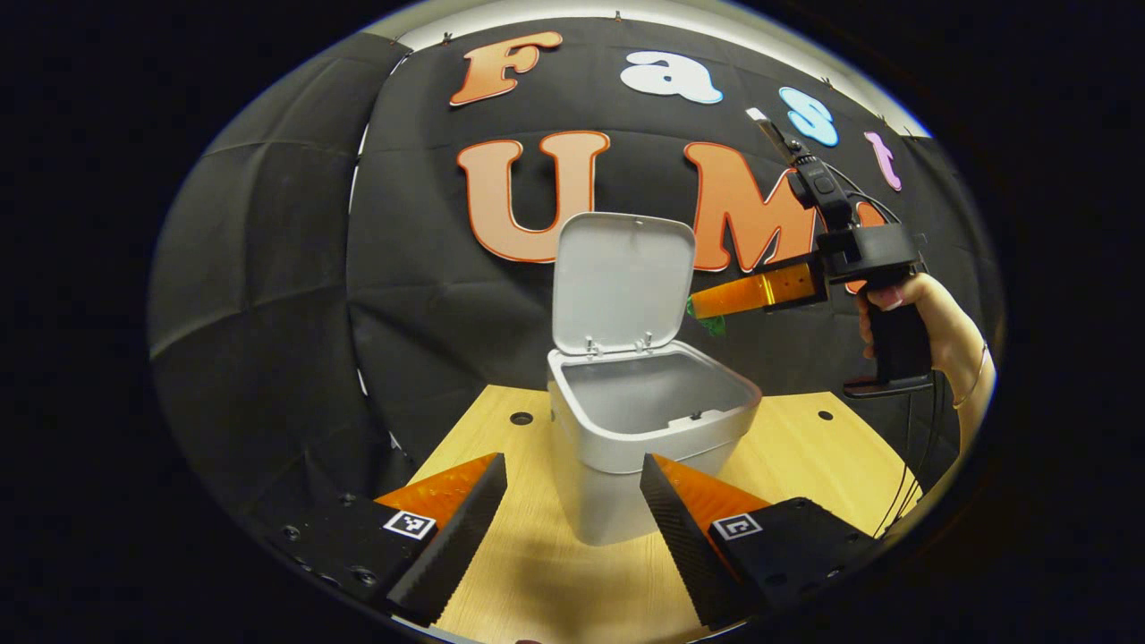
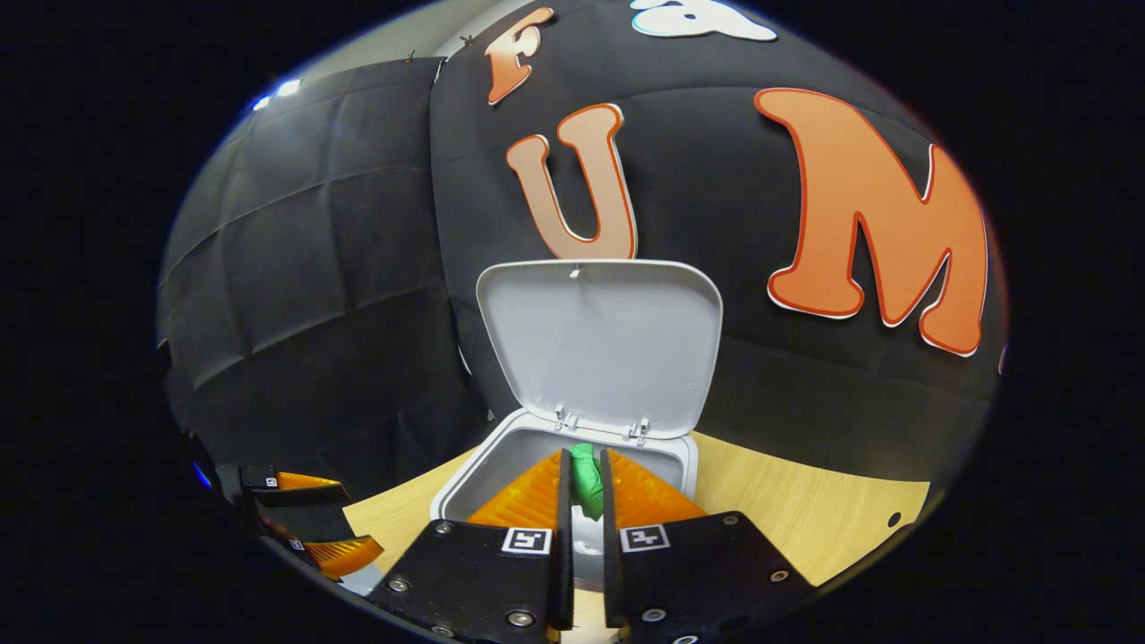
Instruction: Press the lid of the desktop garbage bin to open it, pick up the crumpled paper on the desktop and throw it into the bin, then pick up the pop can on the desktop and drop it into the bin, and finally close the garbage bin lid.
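Bin [image 1: 626, 447] on the table [image 1: 805, 447], lid [image 1: 622, 282] upright behind its mouth; right gripper [image 1: 702, 309] above it, left gripper [image 1: 572, 501] in front

Table [image 1: 805, 447]: light wood-grain top with several small dark round holes in its surface, set against the black cloth wall of the booth. Standing directly on it: one grey garbage bin [image 1: 617, 465], upright, near the table's middle, its hinged lid [image 1: 622, 282] raised and standing up at the far side.
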Demonstrator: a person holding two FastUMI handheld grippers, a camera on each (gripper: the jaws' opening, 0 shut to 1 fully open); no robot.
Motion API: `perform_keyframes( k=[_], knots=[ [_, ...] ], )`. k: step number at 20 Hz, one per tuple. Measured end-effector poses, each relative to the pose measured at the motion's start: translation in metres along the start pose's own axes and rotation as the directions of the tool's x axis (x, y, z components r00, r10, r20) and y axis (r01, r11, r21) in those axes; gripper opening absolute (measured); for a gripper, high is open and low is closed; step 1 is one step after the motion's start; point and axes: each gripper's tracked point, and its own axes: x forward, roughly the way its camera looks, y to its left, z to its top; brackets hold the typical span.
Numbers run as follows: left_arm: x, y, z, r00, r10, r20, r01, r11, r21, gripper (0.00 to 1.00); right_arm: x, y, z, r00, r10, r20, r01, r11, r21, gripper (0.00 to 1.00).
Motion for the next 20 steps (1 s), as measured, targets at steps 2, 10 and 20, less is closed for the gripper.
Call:
perform_keyframes(
  k=[2, 10, 20],
  knots=[
    [0.0, 0.009, -0.002, 1.0, 0.016, -0.005, -0.016, 1.0, -0.009, 0.96, 0.006, 0.003, -0.002, 1.0, -0.001, -0.004, 0.001, 1.0, 0.007, 0.21],
    [0.002, 0.015, -0.002, 0.999, 0.033, -0.005, -0.033, 0.999, -0.024, 0.96, 0.009, 0.002, -0.001, 1.0, -0.027, 0.015, 0.028, 0.999, -0.025, 0.96],
    [0.008, -0.019, 0.008, 1.0, 0.006, 0.005, -0.006, 1.0, -0.001, 0.96, -0.052, -0.035, 0.014, 0.991, -0.085, 0.104, 0.087, 0.996, -0.008, 0.96]
  ],
)
